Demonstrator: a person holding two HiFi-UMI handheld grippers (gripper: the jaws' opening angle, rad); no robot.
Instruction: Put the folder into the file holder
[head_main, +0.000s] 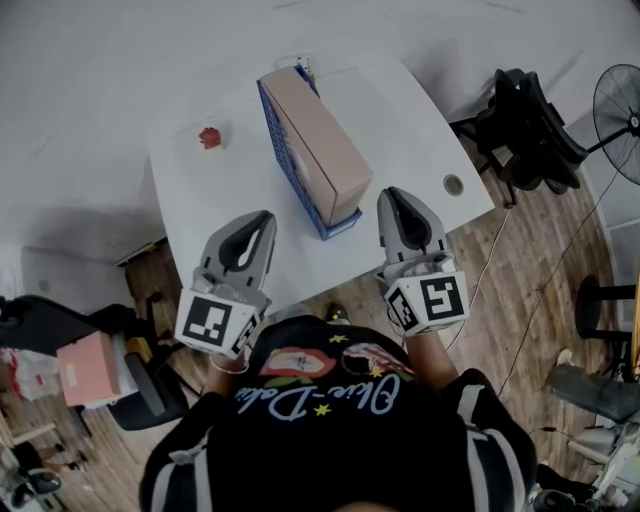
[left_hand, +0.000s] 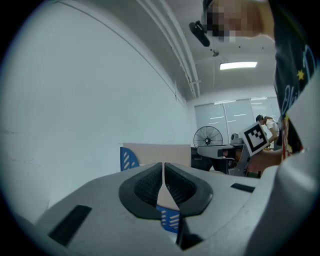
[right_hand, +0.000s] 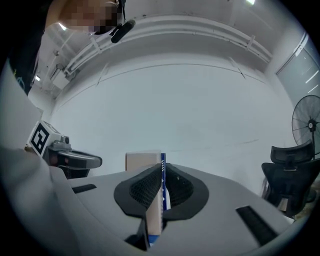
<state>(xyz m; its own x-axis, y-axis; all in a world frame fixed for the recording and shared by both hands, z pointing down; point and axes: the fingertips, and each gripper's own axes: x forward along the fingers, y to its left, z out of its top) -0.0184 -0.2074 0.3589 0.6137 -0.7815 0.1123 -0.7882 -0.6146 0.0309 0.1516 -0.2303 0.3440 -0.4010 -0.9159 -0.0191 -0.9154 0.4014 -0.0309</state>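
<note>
A tan folder (head_main: 318, 140) stands inside the blue file holder (head_main: 288, 165) in the middle of the white table (head_main: 200, 200). My left gripper (head_main: 264, 216) hovers over the table's near edge, left of the holder's near end, with its jaws together and nothing in them. Just right of that end, my right gripper (head_main: 390, 193) is likewise shut and empty, apart from the holder. In the left gripper view the shut jaws (left_hand: 163, 165) point at the folder (left_hand: 157, 154) and holder (left_hand: 129, 159). Past the right gripper's closed tips (right_hand: 162, 167) I see the folder (right_hand: 141, 161) end-on.
A small red object (head_main: 210, 137) sits at the table's far left, and a round grommet (head_main: 453, 184) is near its right edge. A black chair (head_main: 525, 130) and a fan (head_main: 620, 110) stand to the right. At the left is a pink box (head_main: 88, 368).
</note>
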